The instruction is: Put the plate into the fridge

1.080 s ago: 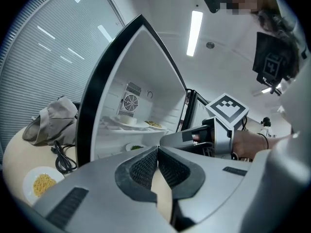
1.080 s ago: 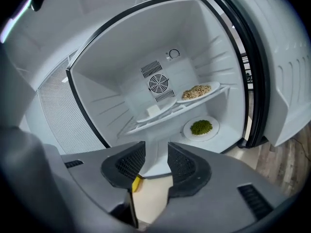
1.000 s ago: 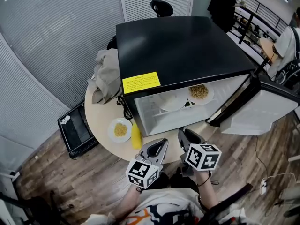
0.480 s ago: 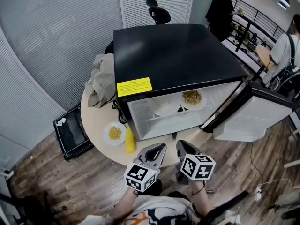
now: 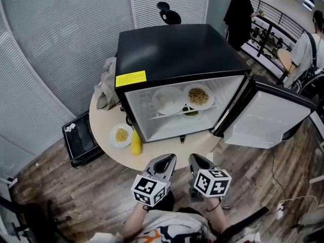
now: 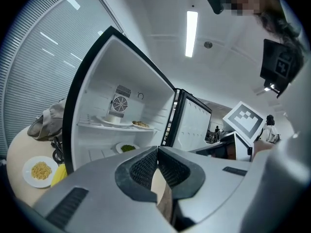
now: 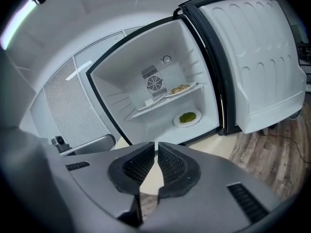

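Note:
The black fridge (image 5: 172, 49) stands open on the round table (image 5: 162, 152), its door (image 5: 268, 118) swung right. On its shelf lie an empty white plate (image 5: 168, 100) and a plate of yellow food (image 5: 198, 96); a plate of green food (image 5: 191, 113) sits below. Another plate of yellow food (image 5: 121, 134) rests on the table left of the fridge. My left gripper (image 5: 169, 159) and right gripper (image 5: 195, 158) hang side by side off the table's near edge, both shut and empty. In the gripper views the left gripper (image 6: 156, 152) and right gripper (image 7: 156, 148) show pads touching.
A yellow bottle (image 5: 135, 143) stands beside the table plate. A crumpled cloth (image 5: 106, 82) lies at the fridge's left. A black box (image 5: 81, 140) sits on the wood floor. An office chair (image 5: 169, 14) and people (image 5: 240, 9) are beyond the fridge.
Both grippers drew back from the table edge toward my body. The view shifted, so the fridge shelf and plates show more fully.

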A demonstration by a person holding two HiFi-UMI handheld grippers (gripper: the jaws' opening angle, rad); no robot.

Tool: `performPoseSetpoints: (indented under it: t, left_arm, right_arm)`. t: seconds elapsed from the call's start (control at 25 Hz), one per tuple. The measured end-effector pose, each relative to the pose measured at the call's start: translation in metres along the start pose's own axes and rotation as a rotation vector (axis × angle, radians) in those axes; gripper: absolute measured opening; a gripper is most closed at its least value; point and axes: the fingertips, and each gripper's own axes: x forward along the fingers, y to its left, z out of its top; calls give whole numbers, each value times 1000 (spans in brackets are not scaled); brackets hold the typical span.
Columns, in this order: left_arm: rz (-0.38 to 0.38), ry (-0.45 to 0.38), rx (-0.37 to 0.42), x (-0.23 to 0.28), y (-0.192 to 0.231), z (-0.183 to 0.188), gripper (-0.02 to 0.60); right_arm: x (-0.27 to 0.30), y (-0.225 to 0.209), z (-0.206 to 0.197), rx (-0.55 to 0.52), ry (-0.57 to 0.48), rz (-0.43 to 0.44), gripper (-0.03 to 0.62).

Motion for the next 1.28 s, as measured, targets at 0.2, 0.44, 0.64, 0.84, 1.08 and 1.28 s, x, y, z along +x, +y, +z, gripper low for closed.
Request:
performPoseSetpoints:
  t: [0.2, 0.44, 0.64, 0.84, 1.08, 1.28]
  left_arm:
    - [18, 5, 6, -16, -34, -13, 11]
    - [30, 19, 15, -40, -76, -34, 11]
    - [29, 29, 32, -61, -108, -47, 11]
    - [40, 20, 51, -80, -128, -54, 11]
    - [56, 6, 63, -101, -143, -59, 11]
    - [78, -8, 72, -115, -147, -59, 11]
  right_arm:
    - [-31, -4, -19, -1, 1, 26, 34]
    - [-69, -7, -47, 3, 6, 47, 34]
    - [-99, -6, -65, -1, -7, 57, 34]
    - [-121, 0, -80, -32, -13, 72, 34]
    - [-139, 13, -88, -85, -27, 94, 29]
    - [-144, 22, -94, -125, -22, 112, 26]
